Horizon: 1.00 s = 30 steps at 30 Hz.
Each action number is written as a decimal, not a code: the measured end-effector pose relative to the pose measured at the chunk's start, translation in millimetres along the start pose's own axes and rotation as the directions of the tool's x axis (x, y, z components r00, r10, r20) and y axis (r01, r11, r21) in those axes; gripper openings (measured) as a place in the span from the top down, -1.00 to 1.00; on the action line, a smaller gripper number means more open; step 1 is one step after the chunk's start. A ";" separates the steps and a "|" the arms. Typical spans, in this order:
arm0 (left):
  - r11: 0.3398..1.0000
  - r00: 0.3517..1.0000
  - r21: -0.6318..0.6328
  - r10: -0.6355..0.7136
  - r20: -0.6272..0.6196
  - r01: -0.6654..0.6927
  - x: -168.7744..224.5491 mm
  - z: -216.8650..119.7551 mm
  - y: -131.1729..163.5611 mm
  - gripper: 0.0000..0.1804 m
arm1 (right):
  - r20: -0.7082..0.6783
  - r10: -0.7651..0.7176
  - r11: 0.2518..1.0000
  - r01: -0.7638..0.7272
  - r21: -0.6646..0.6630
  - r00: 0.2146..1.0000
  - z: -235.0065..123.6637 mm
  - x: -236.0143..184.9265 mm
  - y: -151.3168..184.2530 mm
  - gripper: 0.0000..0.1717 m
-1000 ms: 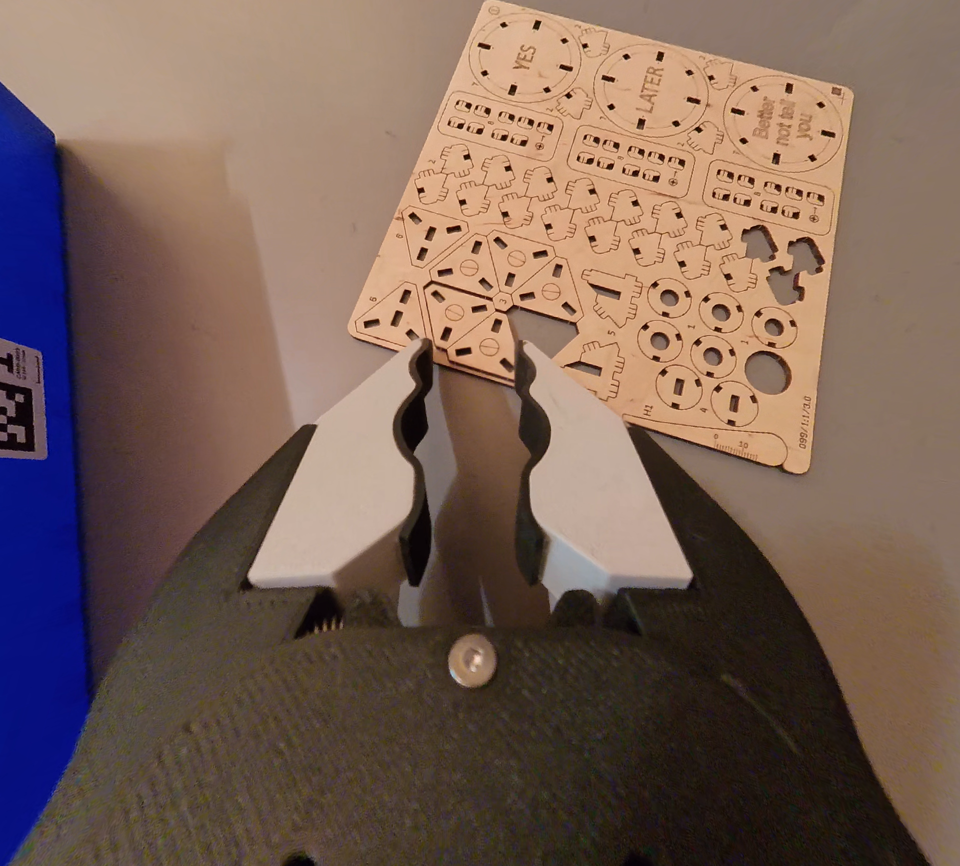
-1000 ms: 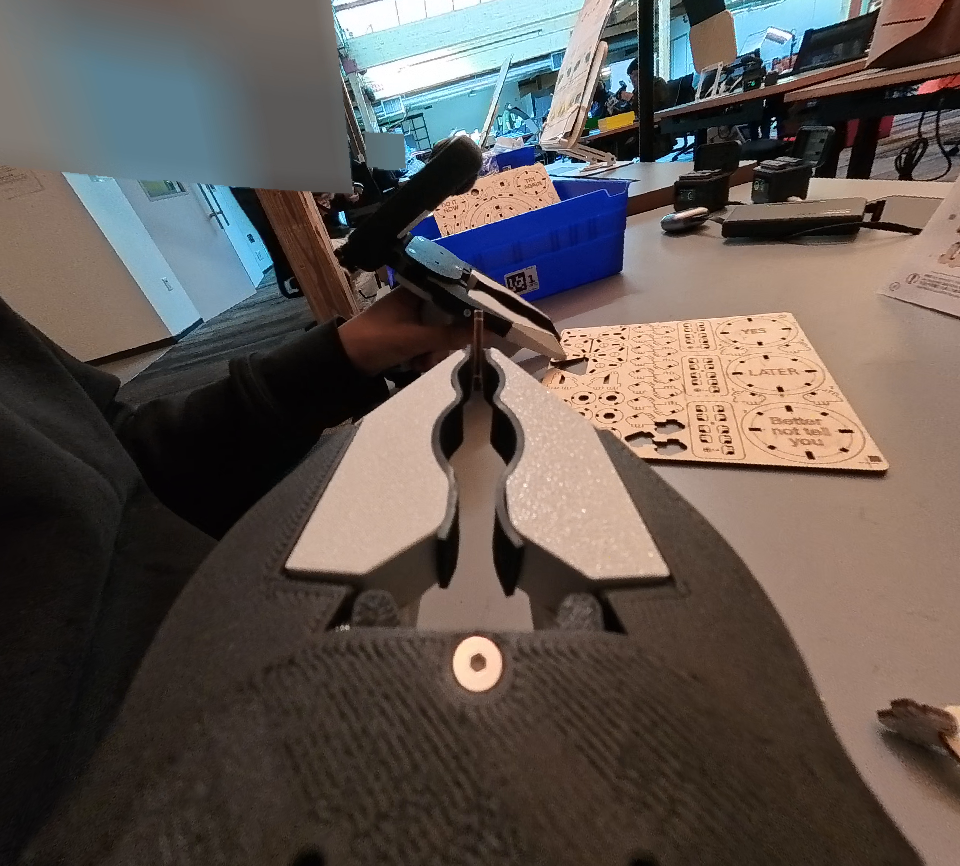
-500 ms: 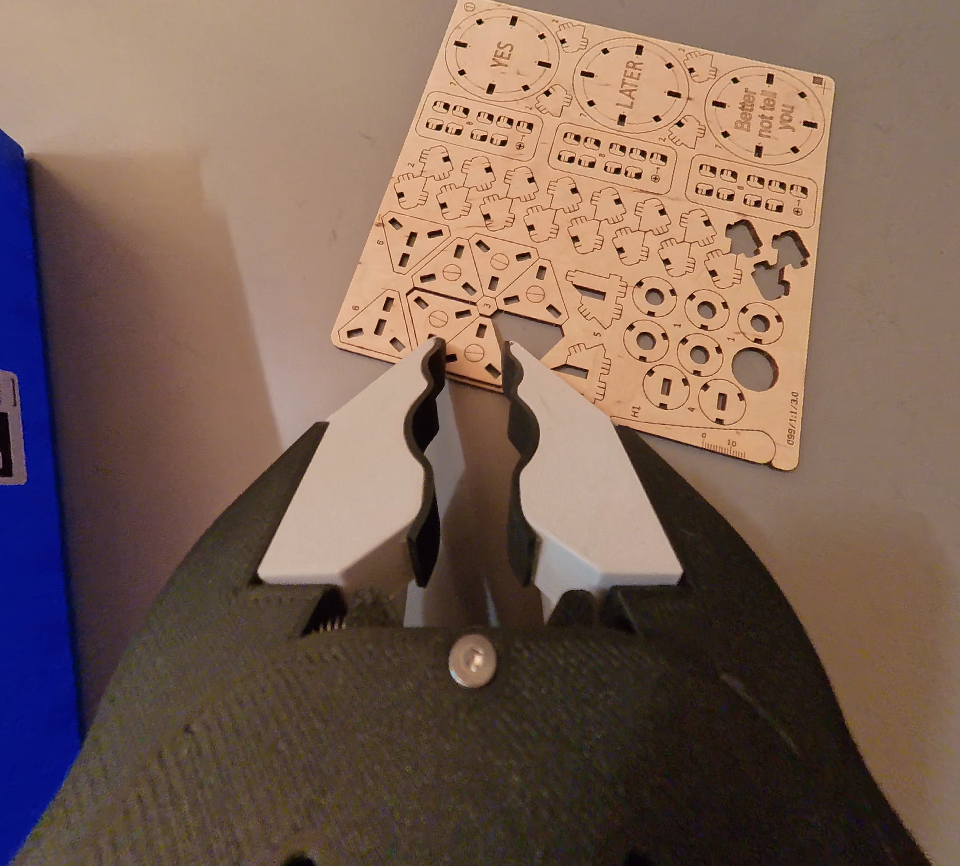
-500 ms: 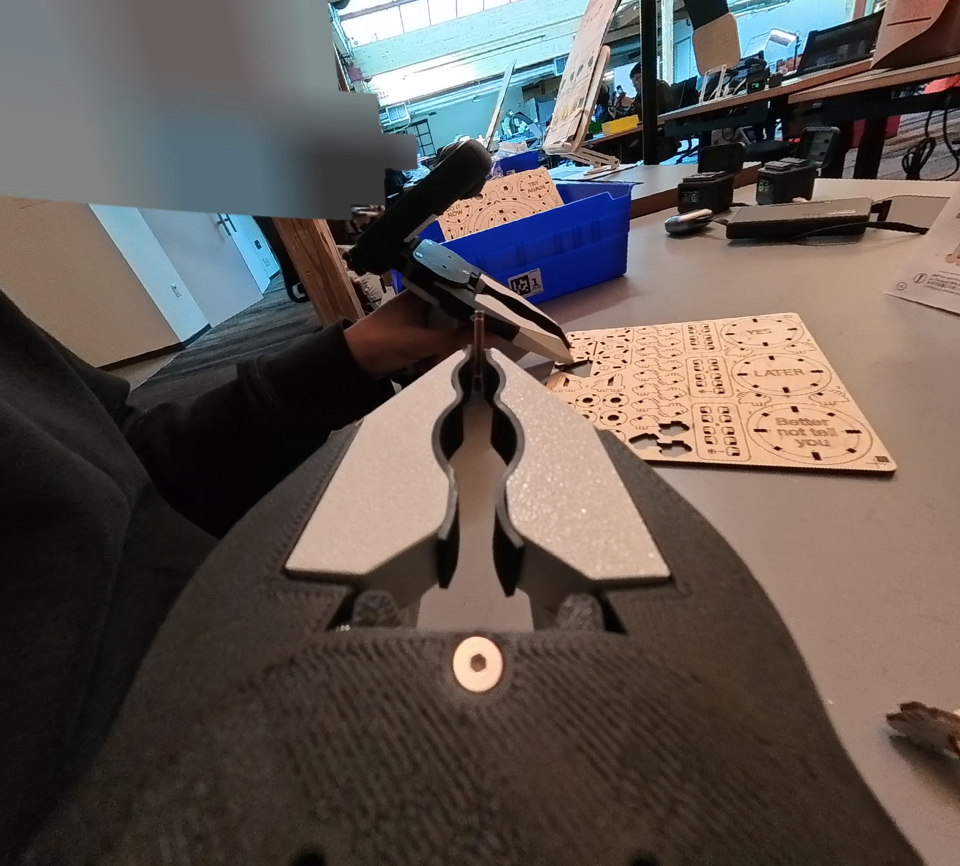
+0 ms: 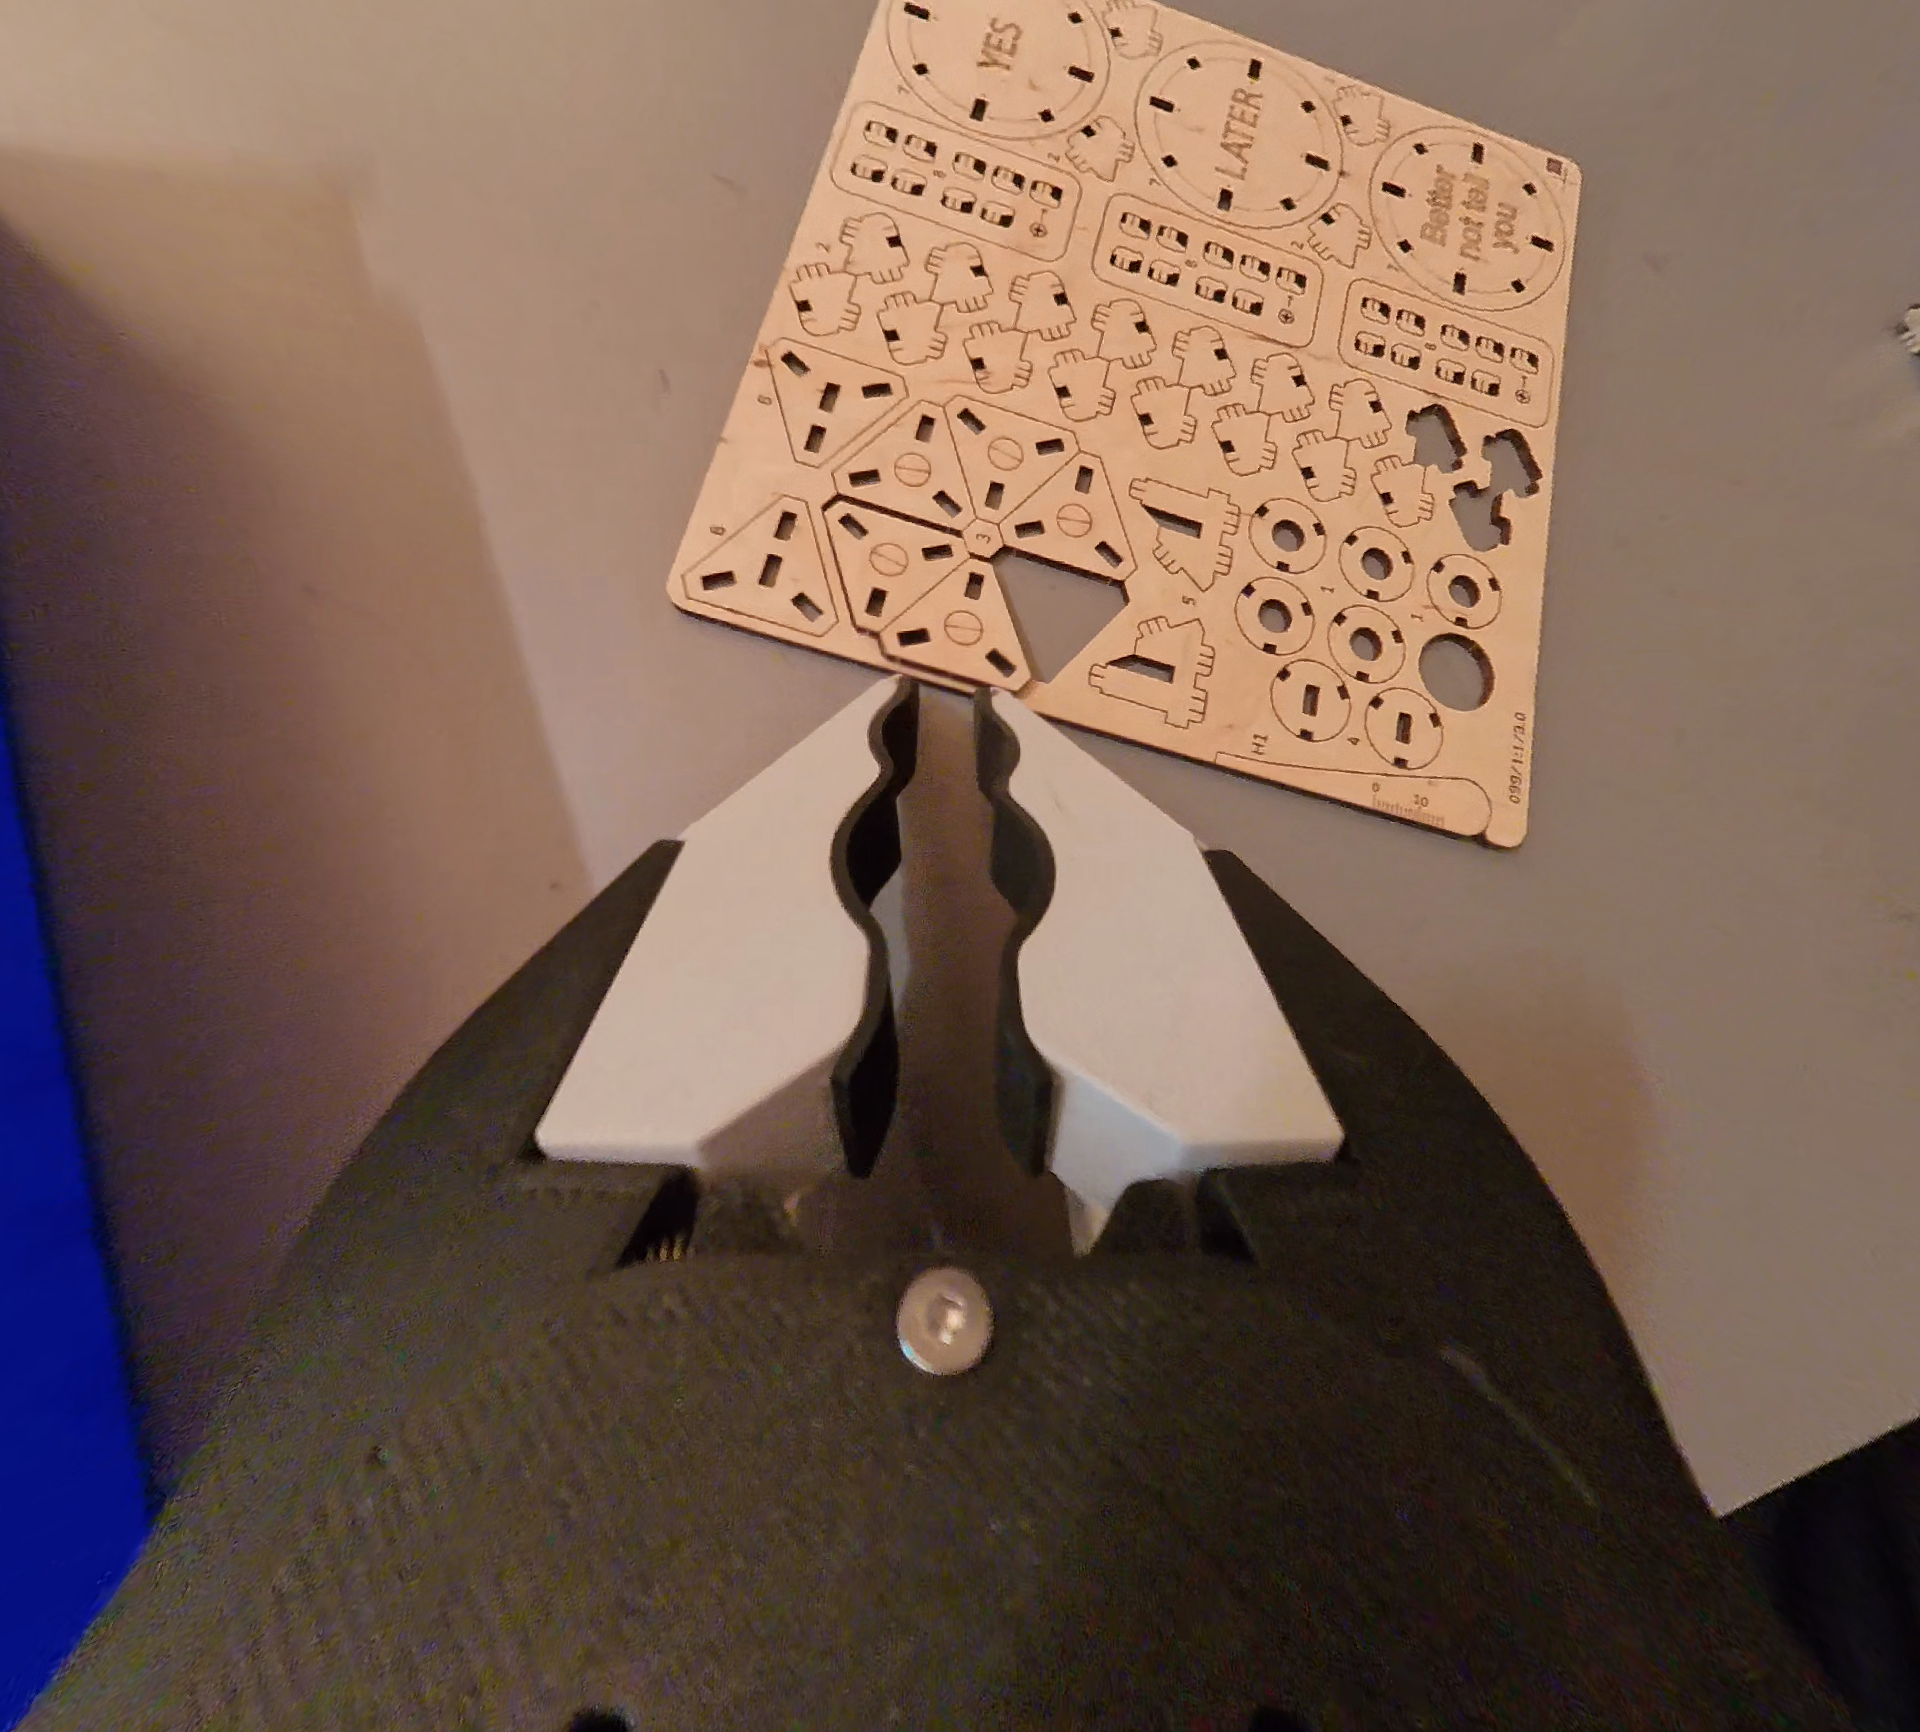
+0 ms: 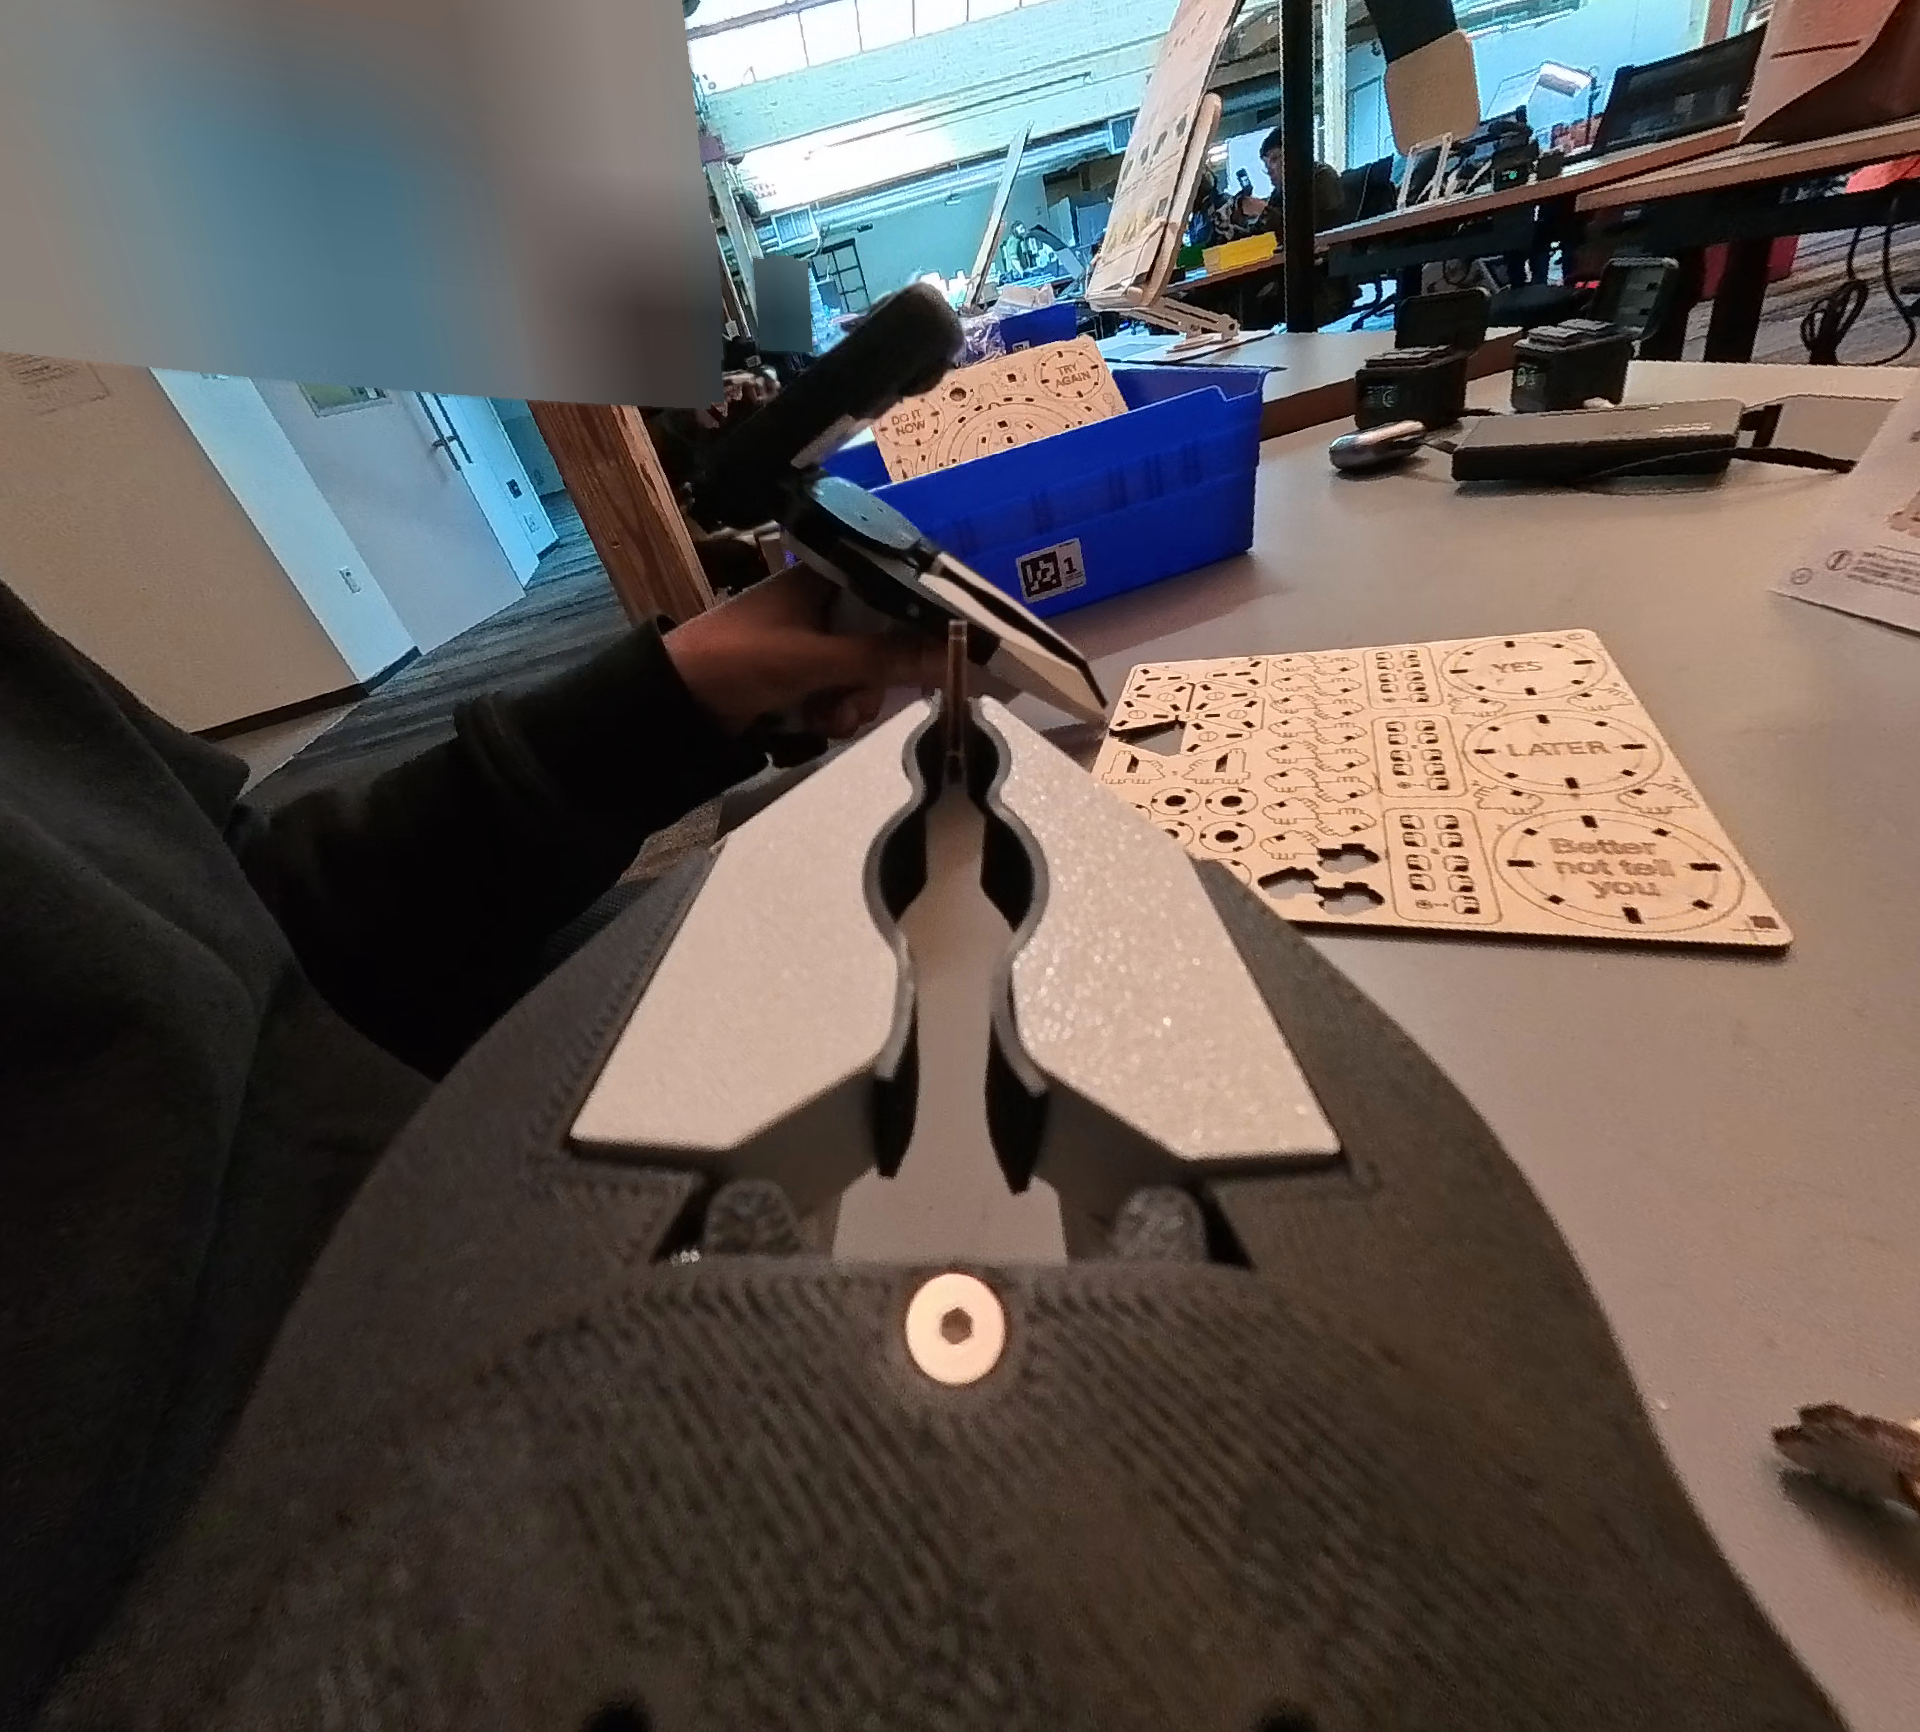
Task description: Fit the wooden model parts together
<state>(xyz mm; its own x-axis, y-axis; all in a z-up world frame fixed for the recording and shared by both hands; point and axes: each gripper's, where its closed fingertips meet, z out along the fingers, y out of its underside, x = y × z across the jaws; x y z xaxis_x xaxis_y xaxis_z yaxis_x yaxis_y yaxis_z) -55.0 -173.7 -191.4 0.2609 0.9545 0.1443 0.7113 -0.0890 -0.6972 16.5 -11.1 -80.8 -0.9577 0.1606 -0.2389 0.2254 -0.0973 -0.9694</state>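
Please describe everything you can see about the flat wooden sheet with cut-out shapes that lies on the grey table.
The wooden sheet is a thin, pale, roughly square plywood panel, laser-cut with discs, rings, triangles and small tabbed pieces. It lies flat on the grey table. Several holes show where pieces are gone: a round one, a triangular one, some tabbed ones. Near one edge a triangular piece sits partly pushed out. The left gripper points at that edge, fingers slightly apart.

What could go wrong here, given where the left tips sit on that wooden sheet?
1. The left gripper has a narrow gap at the sheet edge, beside a half-popped triangle piece; it may pry the whole sheet up.
2. The right gripper pinches a thin wooden piece edge-on; it could slip or snap.
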 end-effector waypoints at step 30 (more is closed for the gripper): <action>0.996 0.988 -0.020 0.089 0.128 -0.087 -6.6 13.7 -10.6 0.47 | 0.001 0.004 1.000 -0.004 0.006 1.000 -0.6 0.6 -0.8 1.00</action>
<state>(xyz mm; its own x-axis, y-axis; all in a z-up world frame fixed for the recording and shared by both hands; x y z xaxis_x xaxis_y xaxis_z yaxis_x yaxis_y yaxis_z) -73.2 -175.1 -194.6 0.2374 0.9714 -0.0096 0.6984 -0.1776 -0.6933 15.9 -10.4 -80.2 -0.9569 0.1591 -0.2429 0.2286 -0.1034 -0.9680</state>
